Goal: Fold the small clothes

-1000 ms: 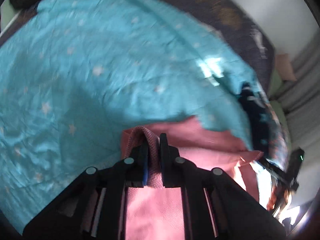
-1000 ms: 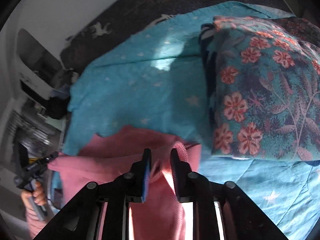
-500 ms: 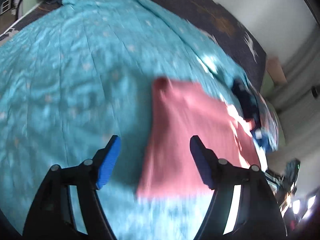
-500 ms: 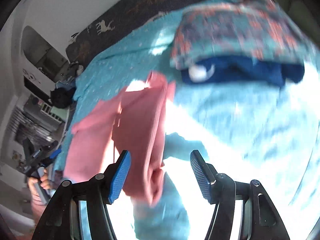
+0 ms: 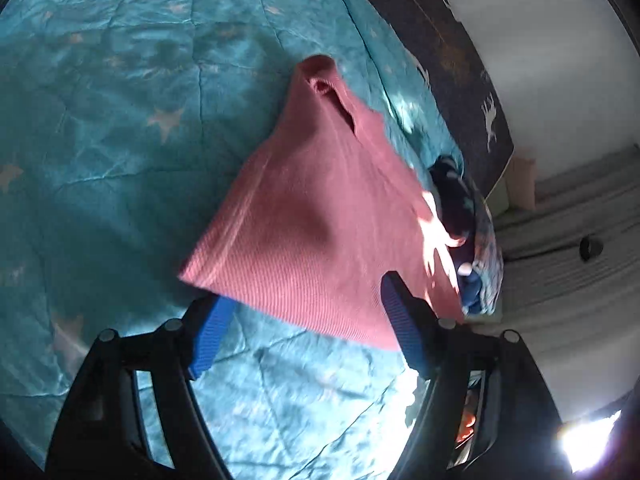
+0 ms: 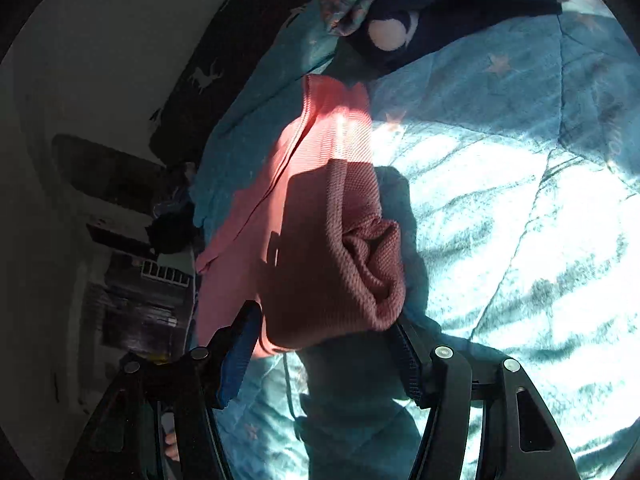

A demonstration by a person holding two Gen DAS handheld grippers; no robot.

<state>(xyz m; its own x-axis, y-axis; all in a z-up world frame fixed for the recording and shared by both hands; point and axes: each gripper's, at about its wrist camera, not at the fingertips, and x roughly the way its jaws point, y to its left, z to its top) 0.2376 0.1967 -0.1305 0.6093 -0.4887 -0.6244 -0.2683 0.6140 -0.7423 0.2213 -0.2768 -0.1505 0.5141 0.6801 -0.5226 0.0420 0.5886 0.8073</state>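
Observation:
A pink ribbed knit garment [image 5: 320, 208] lies on the teal star-print blanket [image 5: 100, 140]. Its narrow end points away from me and its wide near hem reaches in between my left fingers. My left gripper [image 5: 306, 322] is open, its blue pads standing off the cloth on both sides. In the right wrist view the same pink garment [image 6: 320, 240] shows a bunched, rolled end sitting just ahead of and between my right fingers. The right gripper [image 6: 324, 356] is open and its pads do not press the fabric.
A dark blue cloth [image 6: 440, 0] and a floral pillow [image 5: 486, 240] lie at the blanket's far side beyond the garment. A dark deer-print headboard cover [image 5: 460, 60] and grey curtains [image 5: 580, 240] border the bed. Sunlit blanket [image 6: 500, 200] spreads to the right.
Both grippers were shut on the pink garment's edges; both have let go and spread wide. The garment has dropped flat onto the blanket, and both hands have moved and sunk lower.

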